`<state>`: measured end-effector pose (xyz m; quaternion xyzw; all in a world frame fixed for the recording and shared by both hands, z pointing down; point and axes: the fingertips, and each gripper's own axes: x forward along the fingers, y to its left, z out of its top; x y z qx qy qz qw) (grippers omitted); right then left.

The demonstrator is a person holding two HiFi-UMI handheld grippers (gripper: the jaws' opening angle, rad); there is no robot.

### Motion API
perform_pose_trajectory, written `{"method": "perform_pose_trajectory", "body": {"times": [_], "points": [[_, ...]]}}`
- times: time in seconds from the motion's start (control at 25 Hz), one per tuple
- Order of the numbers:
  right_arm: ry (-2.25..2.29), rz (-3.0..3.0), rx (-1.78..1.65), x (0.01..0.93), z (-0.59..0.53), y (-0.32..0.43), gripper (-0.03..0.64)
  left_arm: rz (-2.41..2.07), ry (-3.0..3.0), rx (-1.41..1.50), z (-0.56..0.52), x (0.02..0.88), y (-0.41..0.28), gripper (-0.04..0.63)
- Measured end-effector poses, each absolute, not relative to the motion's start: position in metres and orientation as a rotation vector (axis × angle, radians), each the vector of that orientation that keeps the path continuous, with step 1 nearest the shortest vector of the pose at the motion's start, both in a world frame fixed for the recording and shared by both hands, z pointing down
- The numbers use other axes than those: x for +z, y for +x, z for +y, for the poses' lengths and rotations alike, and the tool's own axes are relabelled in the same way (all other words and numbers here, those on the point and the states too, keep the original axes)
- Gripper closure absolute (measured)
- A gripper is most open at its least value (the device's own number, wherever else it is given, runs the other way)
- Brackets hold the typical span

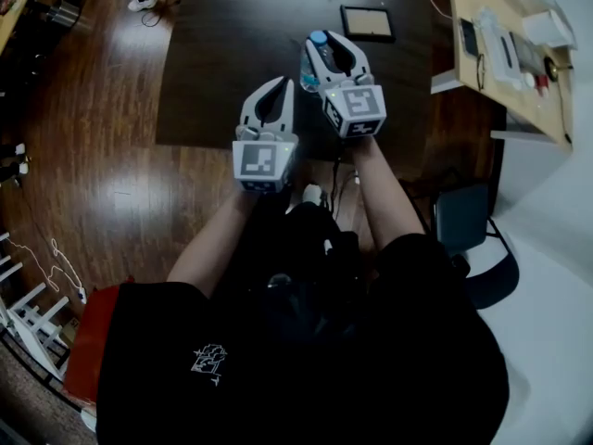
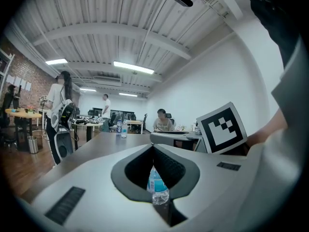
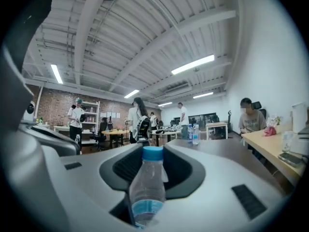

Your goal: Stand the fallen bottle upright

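Observation:
A clear plastic bottle [image 1: 306, 70] with a blue cap and blue label stands upright between the jaws of my right gripper [image 1: 326, 44], over the dark table [image 1: 232, 54]. In the right gripper view the bottle [image 3: 147, 192] fills the hollow between the jaws, cap on top, and the right gripper [image 3: 154, 148] is shut on it. Whether its base rests on the table is hidden. My left gripper [image 1: 281, 83] hovers just left of it with its tips together and holds nothing. In the left gripper view the bottle [image 2: 157, 183] shows beyond the left gripper [image 2: 153, 148].
A dark framed panel [image 1: 367, 23] lies on the table beyond the grippers. A wooden desk [image 1: 505, 91] with clutter stands at the right, an office chair [image 1: 463, 221] beside it. Two bottles [image 2: 121, 128] stand on the table's far end. Several people are in the room behind.

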<state>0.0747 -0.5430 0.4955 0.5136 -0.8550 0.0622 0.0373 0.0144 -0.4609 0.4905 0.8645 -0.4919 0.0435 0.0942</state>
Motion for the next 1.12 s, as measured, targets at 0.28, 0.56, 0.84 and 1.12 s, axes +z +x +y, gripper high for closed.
{"method": "perform_pose_trajectory", "body": {"times": [0.28,0.56,0.84,1.12], "points": [[1.703,-2.574,0.085,0.508,-0.525,0.087,0.455,-1.477,2.535,0.156,-0.453,0.495,0.007,0.595],[1.690,-2.516,0.046,0.513,-0.508,0.089,0.442,-1.466,2.551,0.149,-0.441,0.493,0.015,0.595],[1.677,-2.546,0.057,0.493,-0.478,0.096,0.423,-1.436,2.567,0.110,-0.424,0.478,0.030,0.595],[1.793,-2.535,0.133,0.459,-0.409,0.140,0.604,-1.425,2.608,0.048,-0.397,0.452,0.048,0.595]]}}
